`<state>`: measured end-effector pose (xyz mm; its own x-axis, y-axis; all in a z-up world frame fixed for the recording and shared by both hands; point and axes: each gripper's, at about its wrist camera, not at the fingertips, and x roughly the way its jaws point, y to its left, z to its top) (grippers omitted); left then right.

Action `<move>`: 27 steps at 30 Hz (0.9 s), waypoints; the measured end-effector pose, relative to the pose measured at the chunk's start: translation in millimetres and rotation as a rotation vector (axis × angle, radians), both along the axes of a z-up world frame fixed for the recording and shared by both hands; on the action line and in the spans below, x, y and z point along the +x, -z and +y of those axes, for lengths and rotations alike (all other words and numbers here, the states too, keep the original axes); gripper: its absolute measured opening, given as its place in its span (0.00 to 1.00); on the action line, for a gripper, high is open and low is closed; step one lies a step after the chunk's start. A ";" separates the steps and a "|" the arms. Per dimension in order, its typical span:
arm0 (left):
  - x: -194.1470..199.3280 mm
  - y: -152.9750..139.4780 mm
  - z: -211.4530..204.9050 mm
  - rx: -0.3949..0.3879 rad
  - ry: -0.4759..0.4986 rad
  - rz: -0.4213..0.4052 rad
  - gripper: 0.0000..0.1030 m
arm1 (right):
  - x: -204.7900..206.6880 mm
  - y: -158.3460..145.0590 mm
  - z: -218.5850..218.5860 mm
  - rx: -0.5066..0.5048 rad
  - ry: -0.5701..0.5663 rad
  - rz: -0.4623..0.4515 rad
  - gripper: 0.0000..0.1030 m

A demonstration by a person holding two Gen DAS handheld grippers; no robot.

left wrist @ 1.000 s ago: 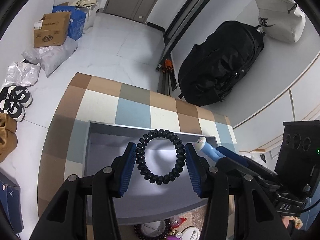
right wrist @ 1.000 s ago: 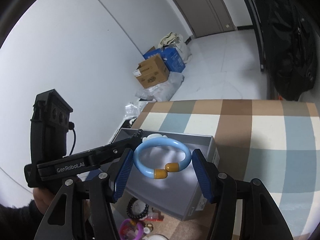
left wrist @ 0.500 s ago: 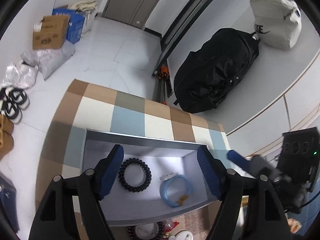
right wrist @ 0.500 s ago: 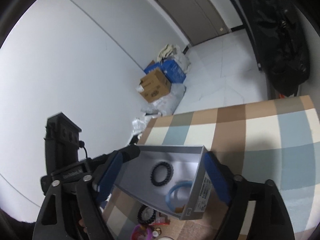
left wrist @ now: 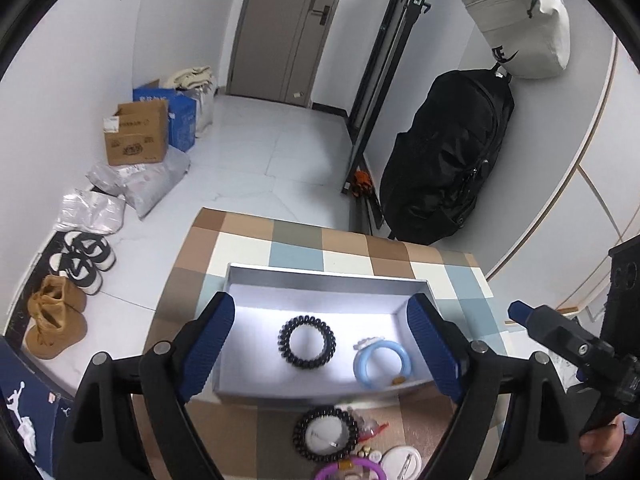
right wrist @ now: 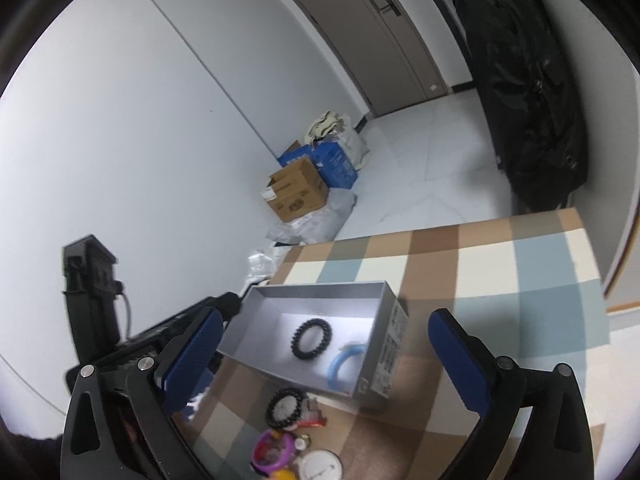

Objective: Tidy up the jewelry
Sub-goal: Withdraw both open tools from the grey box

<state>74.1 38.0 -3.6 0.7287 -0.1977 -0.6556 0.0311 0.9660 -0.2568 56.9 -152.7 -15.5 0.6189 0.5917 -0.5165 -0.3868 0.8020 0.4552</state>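
White tile floor (left wrist: 256,168), a grey door (left wrist: 280,32) at the far end, and a checked cloth (left wrist: 296,256) in brown, cream and blue lay over the table in front of me. On the cloth sat the grey box (left wrist: 320,276), open at the top, its white floor lit bright.

Inside the box, the black coil band (left wrist: 307,342) lay flat near the middle. Just beside it, toward the right corner, the blue bangle (left wrist: 382,364) lay flat too, its amber bead at the near wall. The two were close, and I could not tell if they touched. From my right camera both showed in the box again, the black coil band (right wrist: 311,338) in full, the blue bangle (right wrist: 344,364) half hidden by the near wall.

My left gripper (left wrist: 320,354) hung over the box with its blue pads (left wrist: 206,350) spread wide, nothing between them. My right gripper (right wrist: 324,362) was spread just as wide and held nothing.

On the cloth at the near side of the box lay a black bead bracelet (left wrist: 325,434), ringed around a small white disc. Next to it were a purple ring (left wrist: 352,472), a white badge (left wrist: 400,466) and some small bits I could not make out.

Off by the wall stood a cardboard carton (left wrist: 136,136), shoes (left wrist: 82,256) and a black bag (left wrist: 448,160).
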 end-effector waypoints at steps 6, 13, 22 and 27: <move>-22.2 4.4 -7.9 0.034 -0.002 -0.011 0.95 | -23.2 4.7 2.6 -0.107 0.026 -0.031 1.00; -39.1 12.9 -7.6 0.014 -0.014 0.035 0.95 | -45.5 9.9 -5.3 -0.130 0.057 -0.022 1.00; -53.0 39.9 -1.5 -0.071 -0.007 0.175 0.95 | -69.3 18.0 -4.0 -0.156 0.060 -0.008 1.00; -56.4 49.7 -10.5 -0.034 0.014 0.218 0.95 | -76.8 23.8 -1.0 -0.163 0.057 0.009 1.00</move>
<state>17.7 27.5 -53.2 0.5675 -0.2316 -0.7901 -0.0153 0.9565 -0.2913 -19.8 -153.7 -39.3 0.6443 0.4635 -0.6084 -0.3350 0.8861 0.3203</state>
